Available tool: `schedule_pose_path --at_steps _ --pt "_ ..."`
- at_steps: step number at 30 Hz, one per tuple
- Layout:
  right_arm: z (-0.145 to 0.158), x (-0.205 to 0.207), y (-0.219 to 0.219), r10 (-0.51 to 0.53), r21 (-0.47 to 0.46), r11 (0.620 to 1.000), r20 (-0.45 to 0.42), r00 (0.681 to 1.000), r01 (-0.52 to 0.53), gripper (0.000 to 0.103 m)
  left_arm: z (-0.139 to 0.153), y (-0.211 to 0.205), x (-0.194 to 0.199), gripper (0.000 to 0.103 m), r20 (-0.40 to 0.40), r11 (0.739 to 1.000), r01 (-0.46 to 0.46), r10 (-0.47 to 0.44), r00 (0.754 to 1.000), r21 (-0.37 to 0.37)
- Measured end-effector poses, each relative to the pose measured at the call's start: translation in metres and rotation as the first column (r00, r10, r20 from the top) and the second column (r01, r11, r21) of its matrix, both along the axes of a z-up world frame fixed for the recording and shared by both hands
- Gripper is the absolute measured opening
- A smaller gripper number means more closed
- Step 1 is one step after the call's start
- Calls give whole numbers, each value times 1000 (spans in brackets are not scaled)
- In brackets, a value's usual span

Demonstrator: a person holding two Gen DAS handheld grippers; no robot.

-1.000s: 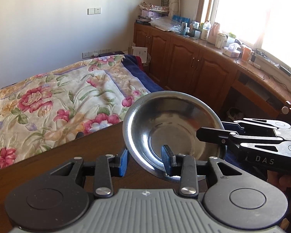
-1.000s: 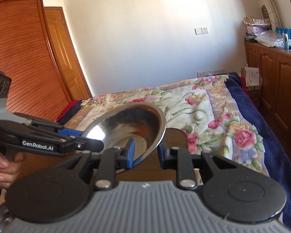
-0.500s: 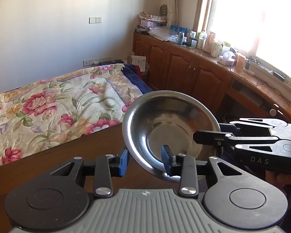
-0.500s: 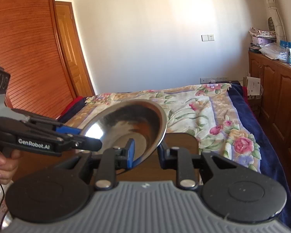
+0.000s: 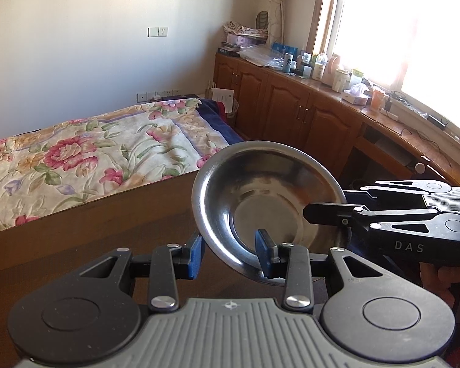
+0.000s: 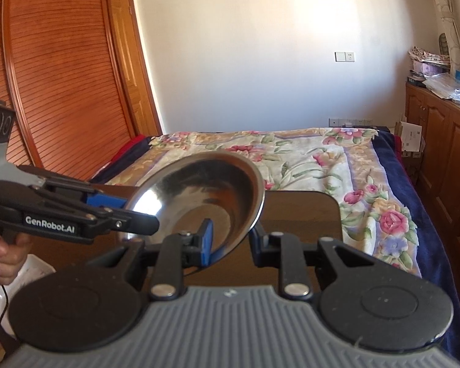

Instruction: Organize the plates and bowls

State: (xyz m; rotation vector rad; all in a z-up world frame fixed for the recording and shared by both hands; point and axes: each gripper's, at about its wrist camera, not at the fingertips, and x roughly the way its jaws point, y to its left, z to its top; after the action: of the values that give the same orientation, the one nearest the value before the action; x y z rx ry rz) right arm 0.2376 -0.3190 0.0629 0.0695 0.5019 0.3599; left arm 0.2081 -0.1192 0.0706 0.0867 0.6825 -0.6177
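Observation:
A shiny steel bowl is held in the air above a brown wooden table, tilted. My left gripper has its jaws around the bowl's near rim, one finger inside and one outside. My right gripper straddles the opposite rim of the same bowl the same way. In the left wrist view the right gripper reaches in from the right. In the right wrist view the left gripper reaches in from the left. Whether each pair of pads presses the rim is hard to tell.
A bed with a floral quilt lies beyond the table. Wooden cabinets with cluttered tops run under the window at the right. A slatted wooden wardrobe stands at the left. A white object sits low at the left.
Both grippers and the bowl have risen together; the table and bed sit lower in both views. The hold on the bowl looks the same.

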Motion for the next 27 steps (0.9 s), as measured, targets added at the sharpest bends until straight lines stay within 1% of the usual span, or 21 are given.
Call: schedule_pose_path --at_steps 12,16,19,27 --pt "2 -31 21 17 3 1000 -3 1000 -17 27 3 30 -42 37 26 999 -9 10 1000 -35" --pt "3 -45 29 28 3 1000 1 1000 -28 27 2 37 -57 37 36 999 -18 20 999 -34" --pt "3 -57 34 39 21 999 0 999 -39 28 0 44 -70 37 40 999 -20 22 999 -40" --pt "-2 -80 46 69 37 997 -7 998 -69 28 -3 58 -98 37 49 999 -26 28 998 -37"
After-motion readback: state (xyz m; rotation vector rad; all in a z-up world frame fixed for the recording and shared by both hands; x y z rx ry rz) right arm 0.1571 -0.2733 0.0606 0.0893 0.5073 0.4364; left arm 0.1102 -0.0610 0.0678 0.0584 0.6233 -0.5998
